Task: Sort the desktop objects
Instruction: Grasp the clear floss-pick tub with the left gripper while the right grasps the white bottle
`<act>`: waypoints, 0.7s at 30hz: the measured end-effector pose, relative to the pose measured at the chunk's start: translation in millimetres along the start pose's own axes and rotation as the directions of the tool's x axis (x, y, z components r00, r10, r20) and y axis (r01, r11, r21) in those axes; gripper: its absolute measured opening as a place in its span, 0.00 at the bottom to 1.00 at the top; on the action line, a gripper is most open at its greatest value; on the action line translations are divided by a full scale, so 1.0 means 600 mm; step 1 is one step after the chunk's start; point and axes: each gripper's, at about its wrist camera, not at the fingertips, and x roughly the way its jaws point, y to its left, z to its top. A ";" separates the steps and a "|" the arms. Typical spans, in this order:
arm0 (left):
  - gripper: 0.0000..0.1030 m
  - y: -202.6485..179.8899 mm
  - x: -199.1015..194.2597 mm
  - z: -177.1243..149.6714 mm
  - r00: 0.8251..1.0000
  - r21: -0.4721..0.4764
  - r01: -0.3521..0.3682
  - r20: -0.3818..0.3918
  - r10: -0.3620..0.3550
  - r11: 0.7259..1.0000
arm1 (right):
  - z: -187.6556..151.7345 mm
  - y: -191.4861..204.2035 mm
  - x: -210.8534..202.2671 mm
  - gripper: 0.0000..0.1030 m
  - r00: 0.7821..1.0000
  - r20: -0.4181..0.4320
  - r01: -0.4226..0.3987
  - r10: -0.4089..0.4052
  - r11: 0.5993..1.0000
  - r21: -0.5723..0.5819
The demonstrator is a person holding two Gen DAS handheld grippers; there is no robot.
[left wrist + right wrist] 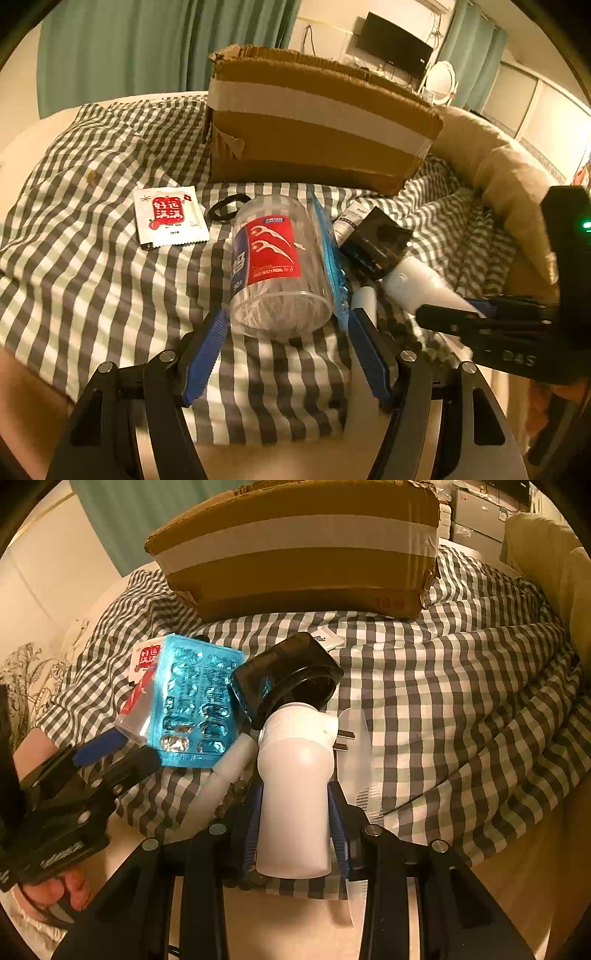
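Note:
A clear plastic jar of floss picks with a red label lies on its side on the checked cloth. My left gripper is open, its blue fingers on either side of the jar's near end. My right gripper is shut on a white plug-in device with metal prongs; it also shows at the right of the left wrist view. A blue blister pack leans against the jar. A black box lies behind the white device.
A taped cardboard box stands at the back of the cloth. A white sachet with red print and a black hair tie lie left of the jar. A white tube lies beside the device. A beige cushion sits at right.

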 end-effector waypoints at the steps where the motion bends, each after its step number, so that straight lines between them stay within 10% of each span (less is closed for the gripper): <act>1: 0.69 0.002 -0.006 0.001 1.000 -0.003 -0.001 0.008 0.001 1.000 | 0.000 0.001 0.001 0.33 1.000 -0.002 -0.002 0.002 1.000 0.001; 21: 0.72 0.021 0.114 0.043 0.997 -0.091 -0.045 -0.068 0.039 0.995 | 0.000 0.002 0.031 0.32 0.999 -0.039 -0.005 0.005 1.000 0.015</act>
